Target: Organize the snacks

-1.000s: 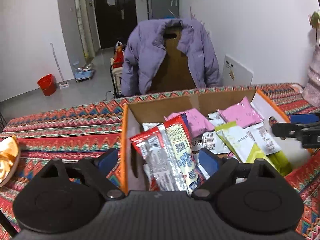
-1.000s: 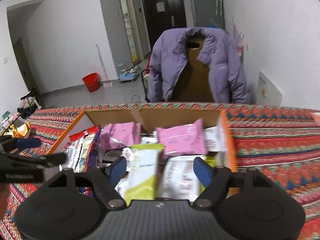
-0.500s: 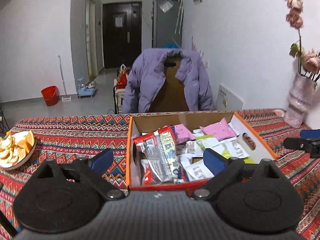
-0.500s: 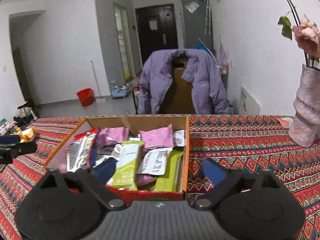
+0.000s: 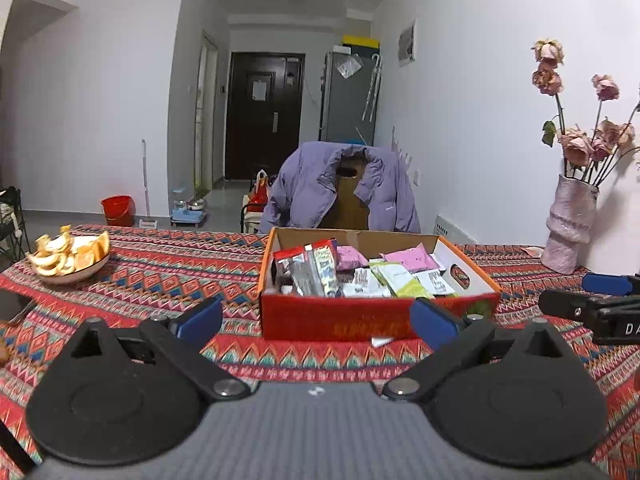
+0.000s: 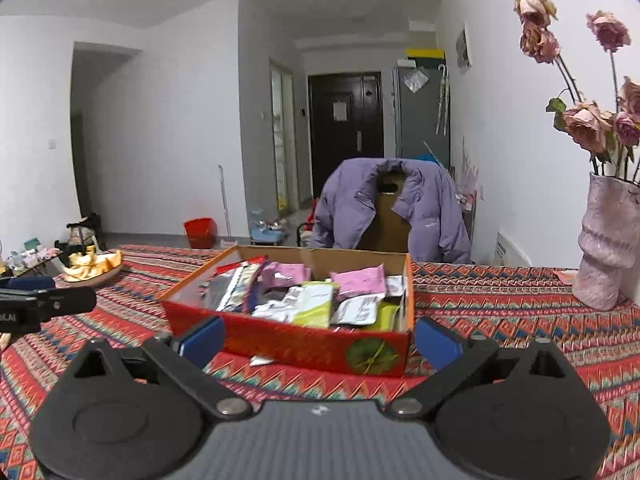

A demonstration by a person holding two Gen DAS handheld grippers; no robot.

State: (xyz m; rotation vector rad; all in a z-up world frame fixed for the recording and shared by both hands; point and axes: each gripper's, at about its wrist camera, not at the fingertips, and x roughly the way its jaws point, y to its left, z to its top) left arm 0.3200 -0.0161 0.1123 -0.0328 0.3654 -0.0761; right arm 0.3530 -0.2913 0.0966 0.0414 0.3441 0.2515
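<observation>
The snack box (image 5: 376,316) is seen on the counter (image 5: 168,264) toward its far edge, packets (image 6: 316,304) packed inside. Both tools, left tool (image 5: 318,320) and right tool (image 6: 320,338), are opening wide with nothing gripped. Only a small scrap (image 5: 382,341) is left outside; the sorting is judged nearly done.

Left tool (image 5: 316,316) jaws opening wide, empty, right tool (image 6: 318,338) likewise, side by side

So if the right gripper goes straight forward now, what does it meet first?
Most likely the red front wall of the snack box, which sits between its opening jaws; nothing is held, though depth is uncertain.
</observation>
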